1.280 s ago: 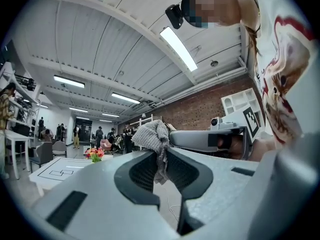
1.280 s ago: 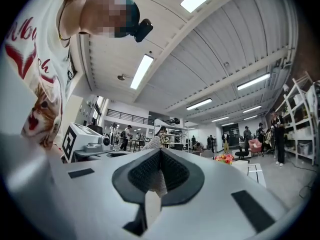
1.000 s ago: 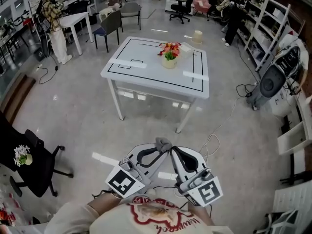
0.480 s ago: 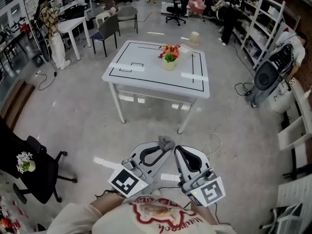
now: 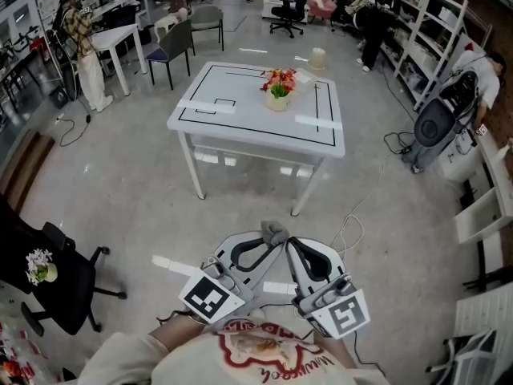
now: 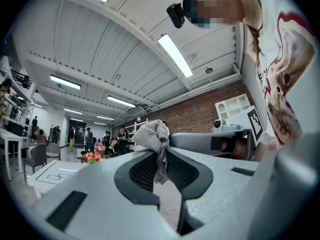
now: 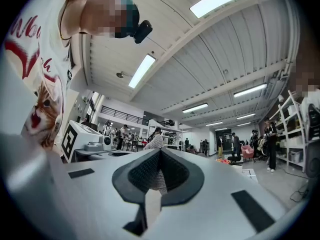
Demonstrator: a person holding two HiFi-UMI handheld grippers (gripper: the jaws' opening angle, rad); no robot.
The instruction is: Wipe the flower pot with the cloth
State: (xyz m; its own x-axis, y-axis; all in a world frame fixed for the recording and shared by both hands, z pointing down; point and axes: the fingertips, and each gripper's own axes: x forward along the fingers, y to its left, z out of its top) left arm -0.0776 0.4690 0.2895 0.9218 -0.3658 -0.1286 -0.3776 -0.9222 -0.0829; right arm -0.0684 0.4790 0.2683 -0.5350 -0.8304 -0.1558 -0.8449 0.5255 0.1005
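Flower pot (image 5: 278, 101): cream, upright, holds red and yellow flowers; stands on the far part of the white bench (image 5: 232, 127), inside its black line markings.
Cloth (image 5: 272, 233): grey, bunched, over the floor, well apart from the pot.
Left hand-held gripper (image 5: 272, 245): jaws narrow, pinching the cloth, which hangs between them.
Right hand-held gripper (image 7: 159, 152): jaws together, tips against the cloth; whether they also pinch it cannot be told.

White shirt (image 5: 256, 359) with red cat print; grey, black-padded left tool (image 5: 271, 247) and right tool (image 5: 288, 245).
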